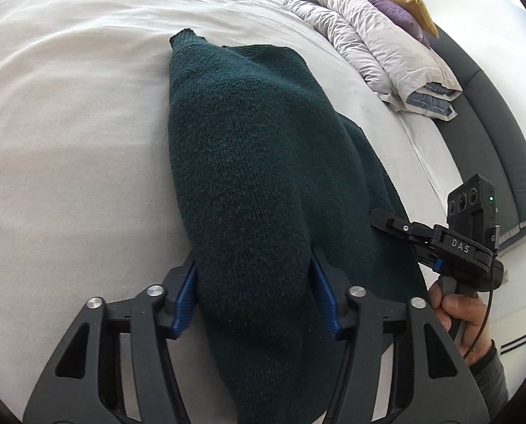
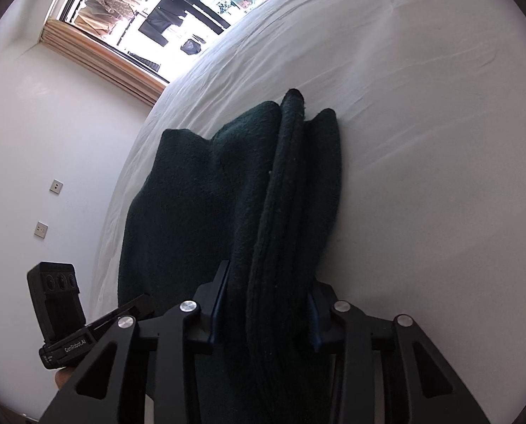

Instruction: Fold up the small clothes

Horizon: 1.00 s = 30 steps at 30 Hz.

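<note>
A dark green knitted sweater (image 1: 248, 162) lies on a white bed sheet (image 1: 68, 141). My left gripper (image 1: 254, 282) has its blue pads on either side of a thick bunch of the sweater's near edge and is shut on it. In the right wrist view the sweater (image 2: 199, 190) shows as several stacked folds, and my right gripper (image 2: 268, 289) is shut on the layered edge (image 2: 284, 212). The right gripper (image 1: 439, 243) also shows in the left wrist view at the sweater's right edge, held by a hand.
A folded pale duvet (image 1: 368, 42) with purple and yellow pillows lies at the bed's far right. A dark grey bed frame (image 1: 503, 134) runs along the right. A window (image 2: 149, 17) and white wall with sockets (image 2: 55, 186) stand to the left of the bed.
</note>
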Tool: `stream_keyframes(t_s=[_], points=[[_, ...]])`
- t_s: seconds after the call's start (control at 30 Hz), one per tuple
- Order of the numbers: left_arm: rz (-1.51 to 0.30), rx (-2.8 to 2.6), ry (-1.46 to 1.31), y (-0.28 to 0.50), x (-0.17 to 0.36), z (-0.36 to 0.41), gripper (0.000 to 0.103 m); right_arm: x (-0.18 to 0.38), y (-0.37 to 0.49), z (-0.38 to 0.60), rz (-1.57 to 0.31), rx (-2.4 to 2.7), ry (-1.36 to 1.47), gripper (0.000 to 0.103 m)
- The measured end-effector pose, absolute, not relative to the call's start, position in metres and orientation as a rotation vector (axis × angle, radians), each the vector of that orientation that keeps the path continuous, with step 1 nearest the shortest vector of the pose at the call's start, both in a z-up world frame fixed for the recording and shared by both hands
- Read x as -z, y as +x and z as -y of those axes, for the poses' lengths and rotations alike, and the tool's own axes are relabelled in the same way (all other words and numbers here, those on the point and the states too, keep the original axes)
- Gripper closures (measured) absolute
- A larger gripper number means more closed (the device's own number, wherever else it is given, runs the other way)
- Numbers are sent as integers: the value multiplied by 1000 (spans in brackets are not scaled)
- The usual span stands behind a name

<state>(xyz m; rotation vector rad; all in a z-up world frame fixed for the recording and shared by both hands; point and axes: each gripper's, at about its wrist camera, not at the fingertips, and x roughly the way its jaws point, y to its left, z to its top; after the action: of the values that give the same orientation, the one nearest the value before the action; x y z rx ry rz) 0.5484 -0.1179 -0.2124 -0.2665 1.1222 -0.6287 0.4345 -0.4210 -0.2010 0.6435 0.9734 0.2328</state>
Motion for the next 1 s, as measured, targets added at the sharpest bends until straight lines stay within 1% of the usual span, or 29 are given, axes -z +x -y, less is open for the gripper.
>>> stream_keyframes(t_s=[0.07, 0.17, 0.27, 0.4, 0.53, 0.67, 0.73, 0.83, 1.0], points=[[-1109, 632, -257, 547, 208, 119, 61, 193, 431, 415, -964, -216, 604, 70], [-1082, 643, -262, 540, 194, 116, 65, 175, 420, 406, -927, -215, 571, 73], [-1051, 645, -255, 523, 174, 107, 66, 148, 403, 386, -886, -249, 534, 73], [-1024, 632, -280, 491, 144, 71, 66, 126, 365, 355, -846, -315, 541, 73], [-985, 610, -242, 443, 119, 32, 66, 116, 321, 319, -827, -383, 559, 73], [-953, 578, -208, 388, 105, 0, 66, 120, 274, 276, -840, -424, 549, 73], [-956, 568, -203, 359, 106, -18, 65, 127, 248, 263, -843, -439, 571, 73], [-981, 564, -221, 318, 122, -40, 65, 140, 220, 253, -850, -450, 604, 73], [-1040, 532, -259, 277, 173, -64, 63, 177, 197, 239, -906, -415, 577, 72]])
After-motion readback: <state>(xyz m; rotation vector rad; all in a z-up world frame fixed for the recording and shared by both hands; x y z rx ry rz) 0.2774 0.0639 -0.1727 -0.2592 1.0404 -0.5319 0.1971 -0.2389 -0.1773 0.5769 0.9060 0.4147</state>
